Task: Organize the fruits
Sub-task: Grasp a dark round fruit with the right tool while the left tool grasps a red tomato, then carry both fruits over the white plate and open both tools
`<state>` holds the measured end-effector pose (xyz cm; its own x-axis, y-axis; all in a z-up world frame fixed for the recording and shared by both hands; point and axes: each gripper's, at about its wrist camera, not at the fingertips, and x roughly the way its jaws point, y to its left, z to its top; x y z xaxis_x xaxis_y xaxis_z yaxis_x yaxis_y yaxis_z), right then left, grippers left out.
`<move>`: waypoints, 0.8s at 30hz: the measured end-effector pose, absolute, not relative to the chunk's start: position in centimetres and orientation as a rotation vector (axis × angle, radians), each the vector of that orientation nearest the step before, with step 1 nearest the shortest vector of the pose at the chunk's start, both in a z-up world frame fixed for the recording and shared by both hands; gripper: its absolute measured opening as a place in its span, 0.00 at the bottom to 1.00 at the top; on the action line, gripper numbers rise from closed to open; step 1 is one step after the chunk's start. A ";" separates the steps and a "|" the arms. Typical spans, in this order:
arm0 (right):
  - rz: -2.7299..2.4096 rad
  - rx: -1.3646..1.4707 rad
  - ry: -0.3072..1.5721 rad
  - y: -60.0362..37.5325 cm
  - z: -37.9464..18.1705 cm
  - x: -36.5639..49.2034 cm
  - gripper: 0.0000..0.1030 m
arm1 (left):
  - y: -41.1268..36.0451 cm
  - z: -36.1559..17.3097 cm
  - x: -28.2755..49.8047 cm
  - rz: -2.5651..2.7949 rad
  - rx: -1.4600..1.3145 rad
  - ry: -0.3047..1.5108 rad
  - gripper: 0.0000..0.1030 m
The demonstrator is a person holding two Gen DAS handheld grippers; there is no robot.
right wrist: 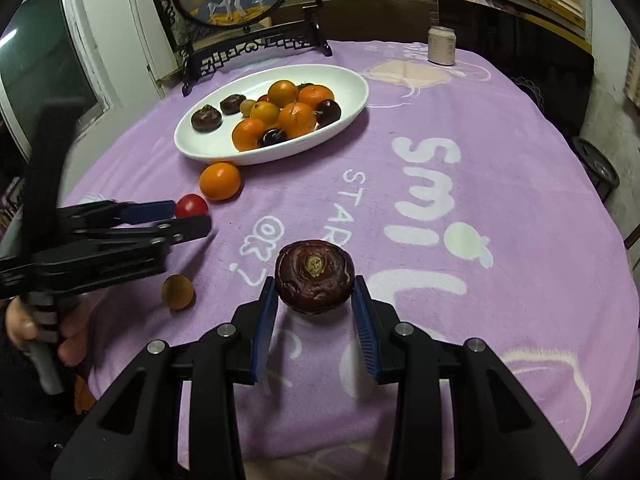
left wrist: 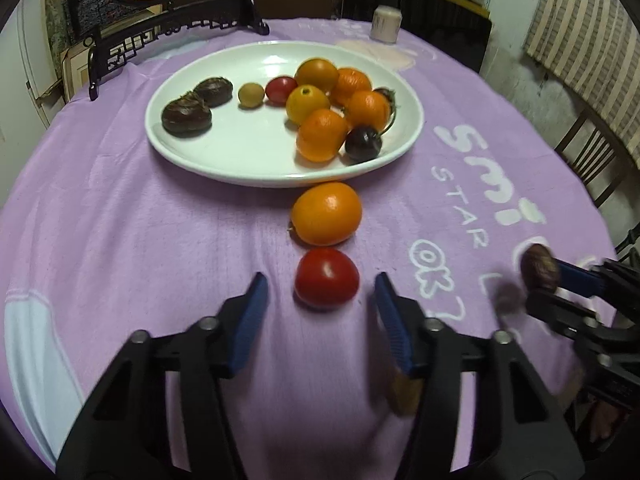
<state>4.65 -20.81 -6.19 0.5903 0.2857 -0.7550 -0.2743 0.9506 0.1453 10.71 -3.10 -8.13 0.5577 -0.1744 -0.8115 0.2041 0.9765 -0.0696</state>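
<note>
Pinching a dark brown water chestnut (right wrist: 314, 276) between its blue pads, my right hand-held gripper (right wrist: 315, 312) sits at the lower middle of the right wrist view, the chestnut's flat, pale-centred top tilted up toward the camera and its broad axis lying across the fingers. My left hand-held gripper (left wrist: 320, 292) stands spread wide at the bottom of the left wrist view, a red cherry tomato (left wrist: 326, 278) resting on the purple cloth (left wrist: 120, 220) of the bench between the fingertips, touching neither. Just beyond it lies an orange kumquat (left wrist: 326, 214), its long axis running left to right, close against the near rim of the white oval plate (left wrist: 192, 152). That plate, in the upper middle of the frame, stretches its long axis left to right and carries two more chestnuts at its left end and a cluster of orange, yellow, red and dark fruits at its right. A small tan fruit (right wrist: 178, 292) lies on the cloth at lower left in the right wrist view.
</note>
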 end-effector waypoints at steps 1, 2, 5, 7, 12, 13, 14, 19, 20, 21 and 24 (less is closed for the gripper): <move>0.330 0.020 0.881 -20.9 -6.2 4.6 0.37 | -3.2 -8.2 10.9 -0.213 0.050 0.947 0.43; 0.334 0.023 0.882 -20.9 -6.2 4.6 0.37 | -3.3 -8.1 10.9 -0.204 0.062 0.942 0.35; 0.352 0.027 0.886 -20.6 -6.3 4.5 0.37 | -2.7 -7.8 10.5 -0.216 0.022 0.941 0.31; 0.356 0.022 0.887 -20.4 -6.3 4.6 0.37 | -2.0 -7.4 10.0 -0.224 -0.009 0.937 0.31; 0.356 0.014 0.895 -19.7 -6.3 4.5 0.37 | -1.1 -6.3 8.4 -0.245 -0.039 0.908 0.31; 0.357 0.012 0.896 -19.6 -6.4 4.5 0.37 | -1.0 -6.1 8.1 -0.250 -0.042 0.902 0.31; 0.358 0.011 0.898 -19.4 -6.4 4.6 0.37 | -0.8 -5.9 7.8 -0.256 -0.047 0.896 0.31; 0.377 0.002 0.901 -18.2 -6.1 4.9 0.37 | 0.8 -4.7 6.5 -0.267 -0.088 0.868 0.31; 0.384 -0.007 0.901 -17.7 -6.0 5.1 0.37 | 1.2 -4.5 6.4 -0.266 -0.093 0.863 0.31; 0.392 -0.015 0.900 -17.3 -5.9 5.2 0.37 | 1.7 -4.2 6.3 -0.261 -0.101 0.856 0.31; 0.432 -0.035 0.892 -15.8 -4.9 6.1 0.37 | 2.8 -3.4 6.7 -0.249 -0.104 0.839 0.31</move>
<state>6.13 -15.79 -4.91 0.5480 0.3499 -0.7598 -0.3790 0.9136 0.1474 6.74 2.78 -3.36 0.6413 -0.2583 -0.7225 0.1769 0.9660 -0.1884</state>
